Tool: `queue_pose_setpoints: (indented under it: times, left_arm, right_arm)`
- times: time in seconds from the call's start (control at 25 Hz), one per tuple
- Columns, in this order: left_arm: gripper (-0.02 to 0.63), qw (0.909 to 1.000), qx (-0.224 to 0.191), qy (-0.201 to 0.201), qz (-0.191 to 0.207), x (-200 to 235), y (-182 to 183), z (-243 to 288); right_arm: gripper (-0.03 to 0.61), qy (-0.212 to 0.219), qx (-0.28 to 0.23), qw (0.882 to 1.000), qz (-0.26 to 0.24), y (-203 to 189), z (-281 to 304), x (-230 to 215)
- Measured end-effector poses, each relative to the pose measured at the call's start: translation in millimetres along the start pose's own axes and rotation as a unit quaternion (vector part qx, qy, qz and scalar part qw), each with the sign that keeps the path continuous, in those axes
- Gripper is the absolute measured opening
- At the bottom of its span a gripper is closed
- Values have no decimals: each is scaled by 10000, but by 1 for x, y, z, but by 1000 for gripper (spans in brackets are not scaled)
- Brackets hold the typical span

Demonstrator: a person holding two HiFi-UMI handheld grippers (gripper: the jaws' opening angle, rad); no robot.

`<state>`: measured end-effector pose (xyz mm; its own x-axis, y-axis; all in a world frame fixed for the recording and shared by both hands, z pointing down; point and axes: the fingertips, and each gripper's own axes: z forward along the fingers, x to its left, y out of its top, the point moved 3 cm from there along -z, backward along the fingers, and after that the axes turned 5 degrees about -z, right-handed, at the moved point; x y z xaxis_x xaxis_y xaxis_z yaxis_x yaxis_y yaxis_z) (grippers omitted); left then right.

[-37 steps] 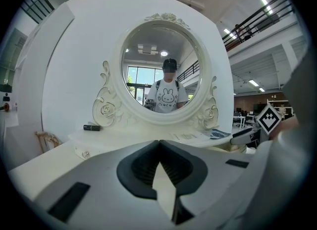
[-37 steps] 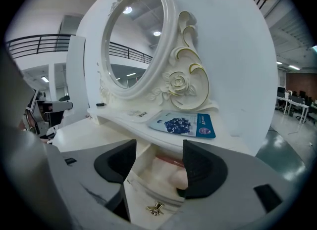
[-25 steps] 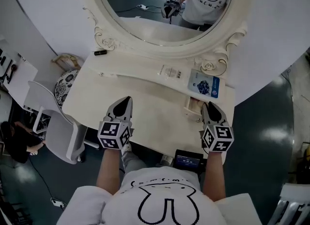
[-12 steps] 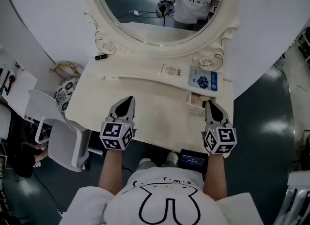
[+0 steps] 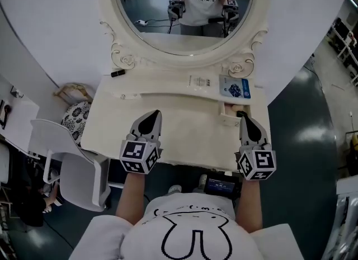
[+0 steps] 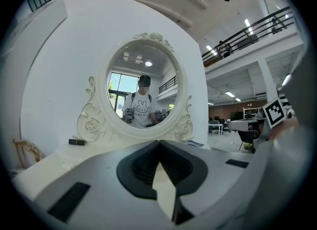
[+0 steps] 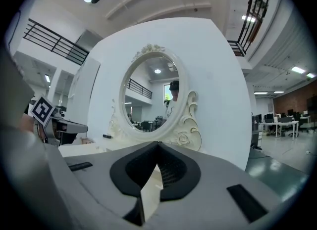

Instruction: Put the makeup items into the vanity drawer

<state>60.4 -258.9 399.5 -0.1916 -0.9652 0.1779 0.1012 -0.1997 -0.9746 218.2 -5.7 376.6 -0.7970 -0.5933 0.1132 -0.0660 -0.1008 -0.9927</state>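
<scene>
Both forearms reach straight forward from the person's body, side by side and well apart, with each claw held over the near half of the cream worktop [image 5: 184,130] and pointing roughly level toward the oval mirror [image 5: 184,7]. The marker cubes sit at the near ends, just above the worktop's front edge.

The left claw [image 5: 152,118] hovers over bare surface. In the left gripper view its jaws meet at the tips and nothing is between them. The right claw [image 5: 244,119] has its tip at the front of the small drawer [image 5: 229,112], which stands pulled out at the right of the vanity. In the right gripper view its jaws are also closed together and hold nothing. What lies inside the drawer cannot be made out.

The makeup items rest on the raised ledge at the mirror's foot: a blue packet [image 5: 235,87] just behind the drawer, a white packet [image 5: 197,81] beside it, and a small black tube [image 5: 117,73] far to the left. A white chair [image 5: 72,164] stands left of the vanity.
</scene>
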Motion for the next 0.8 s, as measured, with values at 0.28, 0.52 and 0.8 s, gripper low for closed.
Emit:
queue_pose_setpoints:
  times: [0.28, 0.52, 0.8]
  left_arm:
    - [31, 9974, 55, -698, 173, -10, 9, -7]
    - [31, 9953, -23, -957, 129, -20, 16, -2]
    - [31, 9949, -310, -964, 22, -40, 30, 10]
  right_arm:
    - [25, -358, -142, 9992, -135, 20, -22, 33]
    - [25, -523, -96, 9981, -296, 24, -38, 38]
    - [24, -428, -114, 9974, -571, 37, -43, 19]
